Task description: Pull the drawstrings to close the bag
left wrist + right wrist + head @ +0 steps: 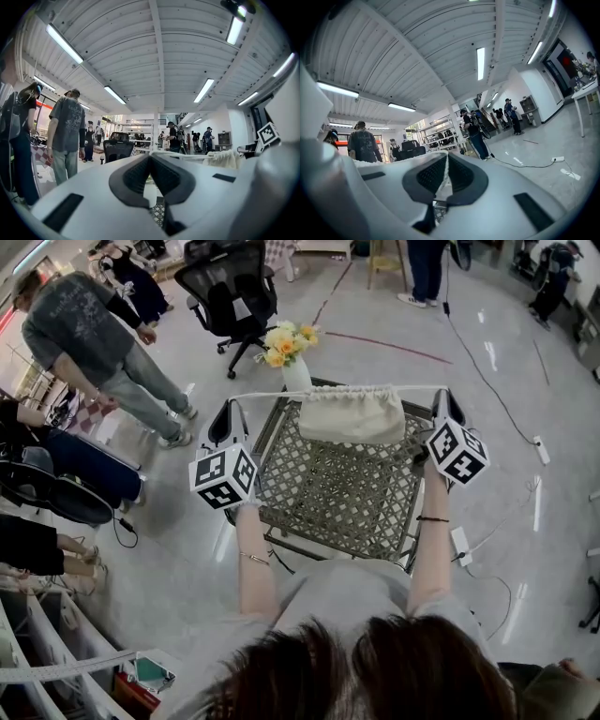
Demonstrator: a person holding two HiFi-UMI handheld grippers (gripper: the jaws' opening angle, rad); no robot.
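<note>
Both grippers are up at the far edge of the table (328, 488), one out past each far corner. The left gripper (229, 409) has its jaws pressed together on the cord (272, 394). In the left gripper view the white line leaves the closed left gripper (150, 157) and runs off right to the bag (225, 158).

Over on the other side, the right gripper (443, 399) is clamped too. The right gripper view shows the cord (440, 176) pinched thin between the dark pads (461, 174), with no gap showing.

From the head view, the cord lies in one straight, taut line between the two grippers. It passes through the top hem of the bag (352, 413). The bag is cream cloth and sits at the middle of the table's far edge, well apart from both grippers. Its mouth is bunched into tight ruffles along the cord.

Just beyond the far left corner stands a vase (294, 373) of yellow flowers. A black chair (230, 287) stands on the floor behind it. A person (84, 343) stands off to the left.
</note>
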